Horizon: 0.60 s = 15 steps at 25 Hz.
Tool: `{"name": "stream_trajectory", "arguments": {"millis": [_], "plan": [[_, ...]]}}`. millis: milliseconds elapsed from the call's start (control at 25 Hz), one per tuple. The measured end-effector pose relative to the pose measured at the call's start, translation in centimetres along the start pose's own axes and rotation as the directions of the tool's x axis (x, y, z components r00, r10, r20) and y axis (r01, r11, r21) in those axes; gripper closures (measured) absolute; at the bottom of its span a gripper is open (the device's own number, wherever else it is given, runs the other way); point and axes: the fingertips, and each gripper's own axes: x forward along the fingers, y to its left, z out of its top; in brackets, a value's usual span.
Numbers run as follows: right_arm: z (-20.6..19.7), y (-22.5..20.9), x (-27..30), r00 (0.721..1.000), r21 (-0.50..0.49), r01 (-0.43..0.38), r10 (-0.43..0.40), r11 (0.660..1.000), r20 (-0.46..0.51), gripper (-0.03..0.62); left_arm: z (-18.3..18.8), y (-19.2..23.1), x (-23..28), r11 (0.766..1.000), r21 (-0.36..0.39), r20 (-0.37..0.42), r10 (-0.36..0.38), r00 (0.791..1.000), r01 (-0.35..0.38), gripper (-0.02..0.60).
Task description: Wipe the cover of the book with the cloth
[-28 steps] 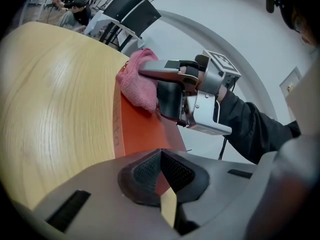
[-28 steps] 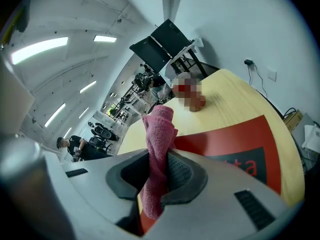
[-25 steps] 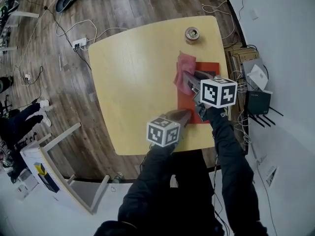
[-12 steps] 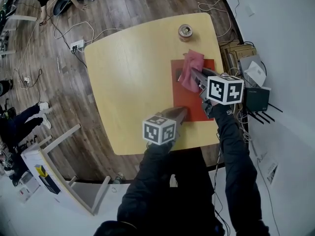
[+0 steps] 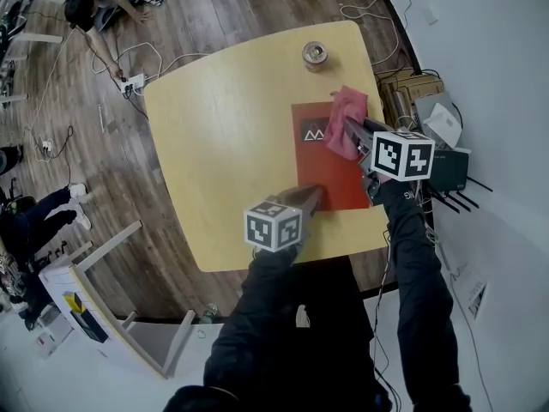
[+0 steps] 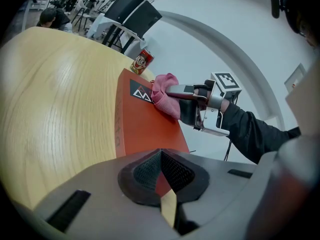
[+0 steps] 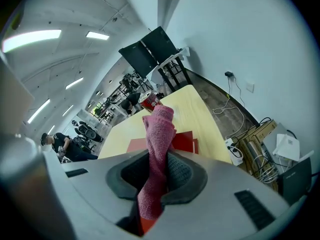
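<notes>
A red book (image 5: 330, 174) with a white logo lies on the right part of the yellow table (image 5: 223, 127). My right gripper (image 5: 353, 132) is shut on a pink cloth (image 5: 347, 118), which rests on the book's far right corner. In the right gripper view the cloth (image 7: 159, 134) runs up between the pads, with the book (image 7: 187, 141) beyond. My left gripper (image 5: 313, 198) is shut, its tips pressing on the book's near left corner. The left gripper view shows its jaws (image 6: 161, 169) closed over the book (image 6: 145, 119), with the cloth (image 6: 165, 91) and right gripper (image 6: 176, 92) further off.
A printed can (image 5: 315, 54) stands at the table's far edge, beyond the book. Cardboard boxes and a black router (image 5: 448, 172) sit off the table's right side by the wall. Cables and a power strip (image 5: 130, 81) lie on the wooden floor at the left.
My right gripper has dragged the cloth across the cover from the book's left side to its far right corner, uncovering the logo. The left gripper has stayed on the near corner.
</notes>
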Motion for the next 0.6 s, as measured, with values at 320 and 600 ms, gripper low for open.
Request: {"name": "stream_trajectory", "arguments": {"millis": [320, 600], "plan": [[0.3, -1.7, -1.3, 0.999, 0.017, 0.034, -0.035, 0.999, 0.021, 0.514, 0.0, 0.0, 0.0, 1.0, 0.001, -0.001, 0.004, 1.0, -0.004, 0.548], [1.0, -1.5, -3.1, 0.998, 0.047, 0.005, -0.008, 0.999, 0.063, 0.514, 0.1, 0.0, 0.0, 1.0, 0.0, -0.002, 0.002, 1.0, -0.002, 0.548]]}}
